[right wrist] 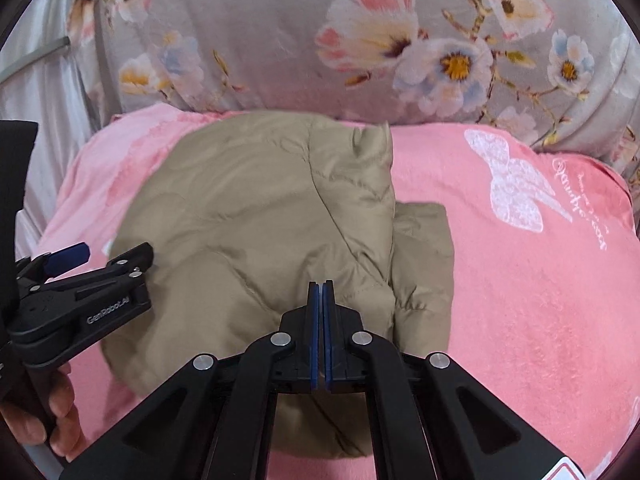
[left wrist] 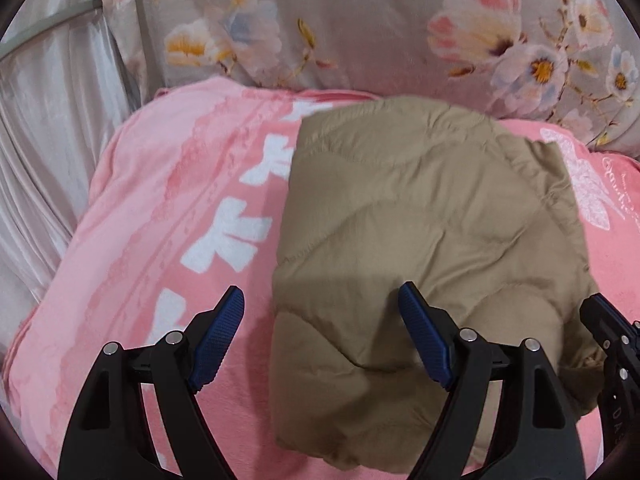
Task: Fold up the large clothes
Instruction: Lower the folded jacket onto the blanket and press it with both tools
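A tan quilted jacket [left wrist: 420, 208] lies folded into a thick bundle on a pink blanket [left wrist: 160, 208]. My left gripper [left wrist: 322, 320] hovers open over the jacket's left edge, its blue pads wide apart with nothing pressed between them. At the right edge of that view the right gripper [left wrist: 596, 308] pokes in. In the right wrist view the jacket [right wrist: 260, 208] fills the middle, with a smaller folded part sticking out on its right side. My right gripper [right wrist: 321, 286] is above the jacket's near part, pads shut together with no cloth between them. The left gripper [right wrist: 110, 256] shows at the left, held by a hand [right wrist: 60, 412].
A grey floral quilt [right wrist: 280, 40] rises behind the pink blanket [right wrist: 520, 280], which carries a white butterfly print [right wrist: 516, 184]. Pale satin fabric [left wrist: 48, 128] hangs at the far left. Bare pink blanket lies on either side of the jacket.
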`<state>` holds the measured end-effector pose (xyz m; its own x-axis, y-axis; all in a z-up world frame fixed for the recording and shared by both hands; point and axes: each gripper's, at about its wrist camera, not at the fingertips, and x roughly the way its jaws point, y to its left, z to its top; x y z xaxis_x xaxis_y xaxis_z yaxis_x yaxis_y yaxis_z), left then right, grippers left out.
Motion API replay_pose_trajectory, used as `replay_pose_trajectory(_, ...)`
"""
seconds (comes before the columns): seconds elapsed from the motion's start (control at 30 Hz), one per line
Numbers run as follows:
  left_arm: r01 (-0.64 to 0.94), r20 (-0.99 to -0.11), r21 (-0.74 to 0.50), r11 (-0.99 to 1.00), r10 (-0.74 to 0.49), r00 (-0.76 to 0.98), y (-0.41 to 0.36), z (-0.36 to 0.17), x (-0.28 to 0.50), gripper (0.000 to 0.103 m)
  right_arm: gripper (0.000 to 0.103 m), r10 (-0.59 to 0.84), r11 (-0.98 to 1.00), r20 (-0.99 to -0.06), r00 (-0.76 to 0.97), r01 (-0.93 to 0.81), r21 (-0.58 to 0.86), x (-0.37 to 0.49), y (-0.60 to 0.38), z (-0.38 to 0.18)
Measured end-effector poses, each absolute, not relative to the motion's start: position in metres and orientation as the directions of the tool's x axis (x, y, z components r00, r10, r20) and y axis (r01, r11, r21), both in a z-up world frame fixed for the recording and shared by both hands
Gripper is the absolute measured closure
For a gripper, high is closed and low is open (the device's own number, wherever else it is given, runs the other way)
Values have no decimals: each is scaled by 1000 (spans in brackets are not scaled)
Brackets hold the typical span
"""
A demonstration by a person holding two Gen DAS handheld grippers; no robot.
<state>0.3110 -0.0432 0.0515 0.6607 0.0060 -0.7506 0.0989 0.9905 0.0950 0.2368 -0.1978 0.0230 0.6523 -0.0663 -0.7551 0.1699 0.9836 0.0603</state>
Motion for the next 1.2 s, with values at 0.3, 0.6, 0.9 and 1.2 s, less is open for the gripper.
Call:
replay_pose_trajectory(0.3,103,-723,97,990,-1,691,-49,30,306,24,103,-35,974,-779,626,197,115,239,-206,-21)
replay_pose_trajectory(0.6,93,-710,71,993,-15,704,-50,17,304,22,103,-36,971,-763,646,204,127,236,-206,-38)
replay_pose_trajectory(0.9,84,-683,59,995,-21,730,-48,6,301,19,103,-58,973,-748,662,205,106,235,-201,-45)
replay_pose_trajectory(1.2,67,-631,62,996,-13,776,-48,-4,297,16,103,-87,974,-729,679,212,80,234,-196,-48)
